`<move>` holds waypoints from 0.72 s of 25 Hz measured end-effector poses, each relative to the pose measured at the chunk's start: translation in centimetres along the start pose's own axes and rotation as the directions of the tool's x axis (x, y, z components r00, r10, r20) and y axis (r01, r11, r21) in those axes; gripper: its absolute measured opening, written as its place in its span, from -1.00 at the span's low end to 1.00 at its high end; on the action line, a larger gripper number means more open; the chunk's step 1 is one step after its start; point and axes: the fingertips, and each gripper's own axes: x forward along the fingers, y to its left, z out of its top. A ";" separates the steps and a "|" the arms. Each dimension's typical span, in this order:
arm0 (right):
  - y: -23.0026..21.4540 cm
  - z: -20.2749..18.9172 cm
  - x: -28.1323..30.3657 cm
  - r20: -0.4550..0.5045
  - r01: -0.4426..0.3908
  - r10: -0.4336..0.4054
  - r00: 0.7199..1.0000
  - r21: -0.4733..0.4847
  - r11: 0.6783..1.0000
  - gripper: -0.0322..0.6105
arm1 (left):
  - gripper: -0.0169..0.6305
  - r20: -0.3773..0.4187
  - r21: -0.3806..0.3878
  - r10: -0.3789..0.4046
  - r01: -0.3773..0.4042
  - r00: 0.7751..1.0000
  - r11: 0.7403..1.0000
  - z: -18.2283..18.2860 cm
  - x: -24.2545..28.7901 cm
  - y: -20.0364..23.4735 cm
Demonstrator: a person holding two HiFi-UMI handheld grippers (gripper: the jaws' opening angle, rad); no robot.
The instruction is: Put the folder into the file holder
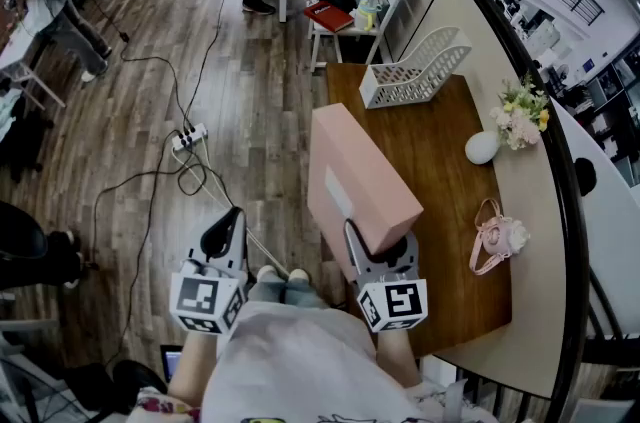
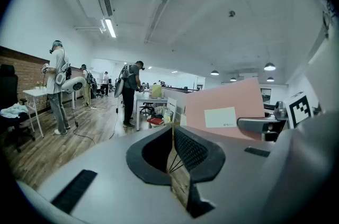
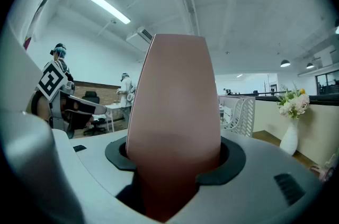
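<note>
Head view: pale pink box-type cardboard folder point(image 1: 360, 179) held tilted above brown wooden desk point(image 1: 445, 211) by right gripper point(image 1: 385, 256). White mesh file holder point(image 1: 415, 71) at desk's far end looks empty, well apart from folder. Left gripper point(image 1: 228, 236) over floor.
Left gripper view: jaws pressed together, nothing between.
Right gripper view: jaws clamped on folder's near end.
Status, judged: pickup done; carry and insertion remain.

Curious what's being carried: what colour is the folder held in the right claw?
Pale pink. The folder shows best in the head view.
</note>
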 end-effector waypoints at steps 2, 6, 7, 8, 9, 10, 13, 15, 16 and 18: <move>0.0 0.1 0.1 0.006 -0.007 0.007 1.000 -0.004 1.000 -0.05 | -0.91 0.000 -0.001 0.004 -0.004 1.000 1.000 -0.2 0.2 0.0; 0.3 -0.1 0.9 0.001 -0.015 0.015 1.000 0.005 1.000 -0.05 | -0.91 -0.017 -0.002 0.015 -0.015 1.000 1.000 -0.8 0.6 0.7; 0.4 -0.3 1.3 -0.004 -0.015 0.015 1.000 0.010 1.000 -0.05 | -0.91 -0.027 -0.004 0.016 -0.016 1.000 1.000 -1.0 0.7 0.9; 0.5 -0.4 1.7 -0.009 -0.016 0.016 1.000 0.015 1.000 -0.05 | -0.91 -0.037 -0.005 0.016 -0.016 0.999 1.000 -1.2 1.0 1.3; 0.5 -0.5 2.3 -0.015 -0.016 0.016 1.000 0.018 1.000 -0.05 | -0.91 -0.045 -0.005 0.015 -0.015 0.999 1.000 -1.4 1.4 1.6; 0.5 -0.6 2.9 -0.021 -0.015 0.016 1.000 0.019 1.000 -0.05 | -0.91 -0.050 -0.002 0.014 -0.014 0.999 1.000 -1.4 1.9 2.0; 0.0 -0.7 5.5 -0.030 -0.003 0.004 1.000 0.014 1.000 -0.05 | -0.91 -0.047 0.003 0.007 -0.006 0.999 1.000 -1.0 4.0 3.7; -0.3 -0.4 7.5 -0.034 0.013 -0.012 0.999 0.015 1.000 -0.05 | -0.91 -0.039 0.005 -0.013 0.013 0.999 1.000 -0.4 5.8 4.9; -0.4 -0.2 8.6 -0.037 0.022 -0.022 0.999 0.018 1.000 -0.05 | -0.91 -0.034 0.009 -0.025 0.025 0.999 1.000 0.1 6.8 5.7; -0.6 0.4 11.0 -0.039 0.042 -0.041 0.998 0.023 0.999 -0.05 | -0.91 -0.029 0.018 -0.049 0.049 0.998 0.999 1.2 8.7 7.2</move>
